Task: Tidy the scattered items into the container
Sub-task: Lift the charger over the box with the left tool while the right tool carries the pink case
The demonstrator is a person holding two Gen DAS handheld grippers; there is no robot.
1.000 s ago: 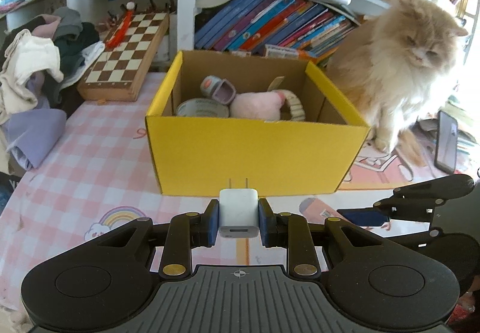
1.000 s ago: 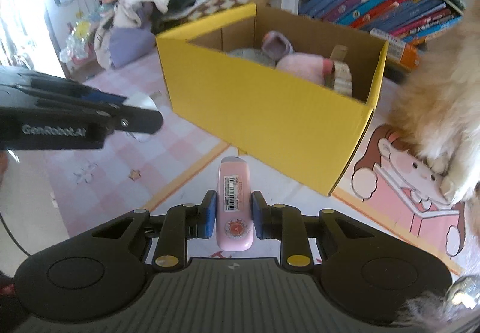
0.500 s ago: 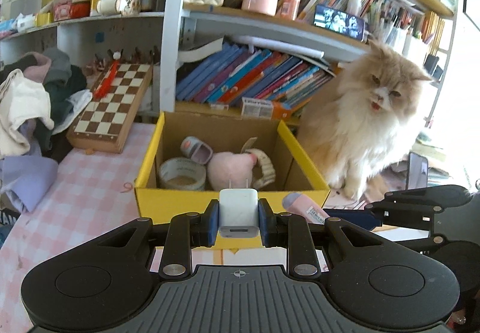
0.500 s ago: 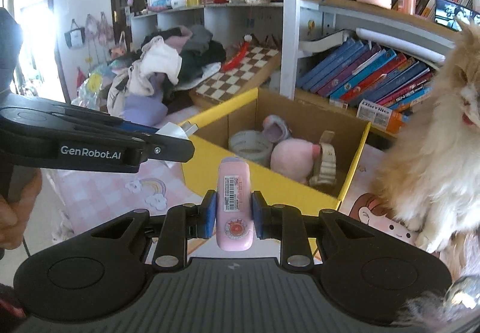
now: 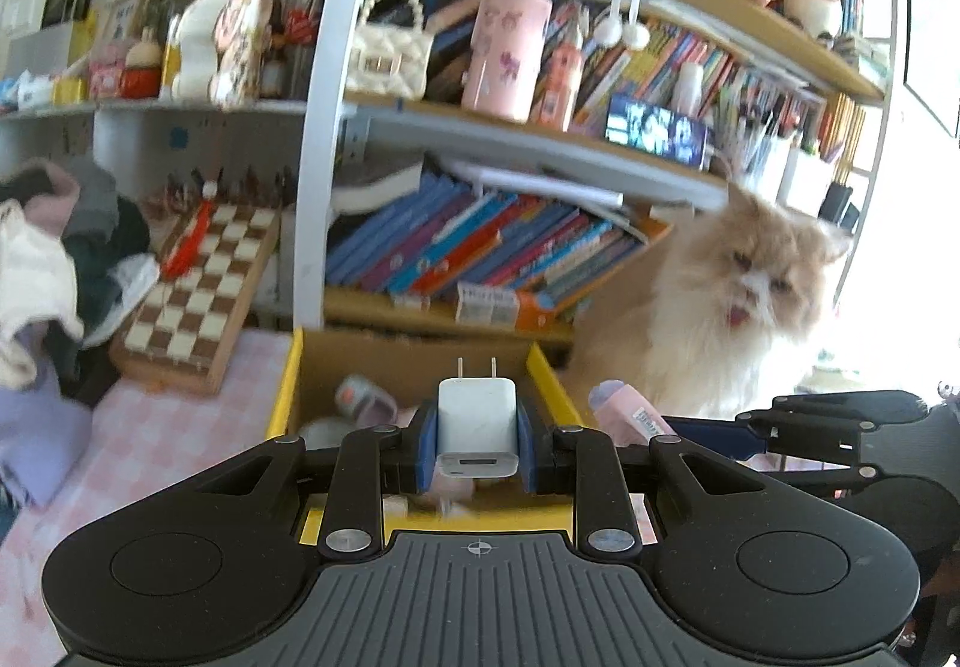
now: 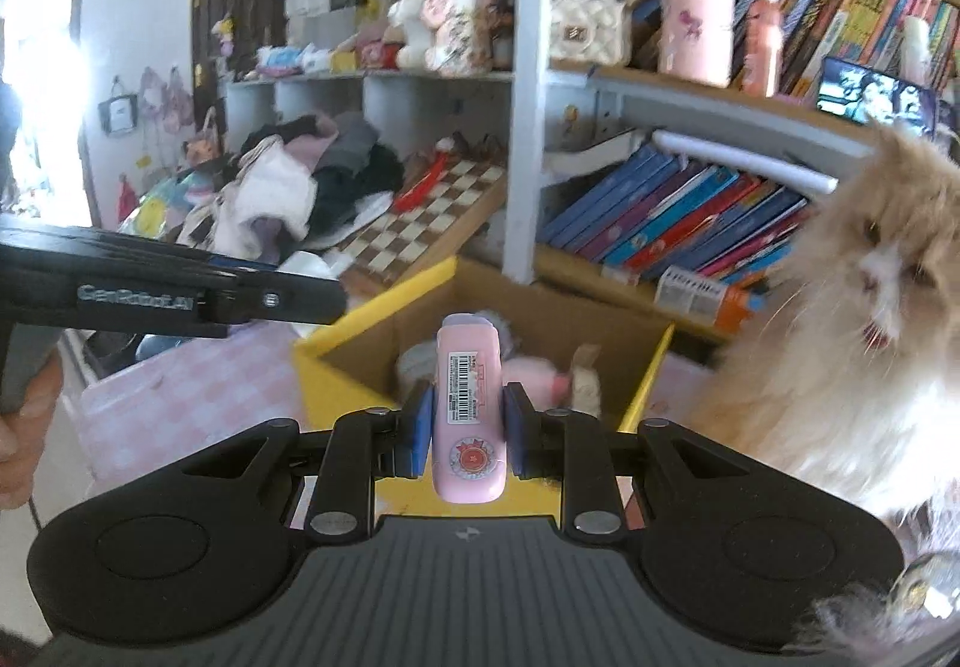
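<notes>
both loads over the box, cat close by

now the left tool [image 5: 477, 430] is clamped on a white charger [image 5: 477, 418], prongs pointing forward, and the right tool [image 6: 467, 421] is clamped on a pink case [image 6: 468, 415] with a barcode label up. both hover at the near edge of the yellow box [image 6: 372, 322], which sits on the pink checked worktop [image 5: 162, 427] and already holds a plush and some small bits. neither load looks far enough over the opening yet. the main risk, i'd say, is the cat [image 6: 864, 307] just right of the box: a paw or a lean could knock the case or the tool as it lets go. let go too soon and either thing may hit the near wall and drop outside. the tools are side by side, so they could bump
</notes>
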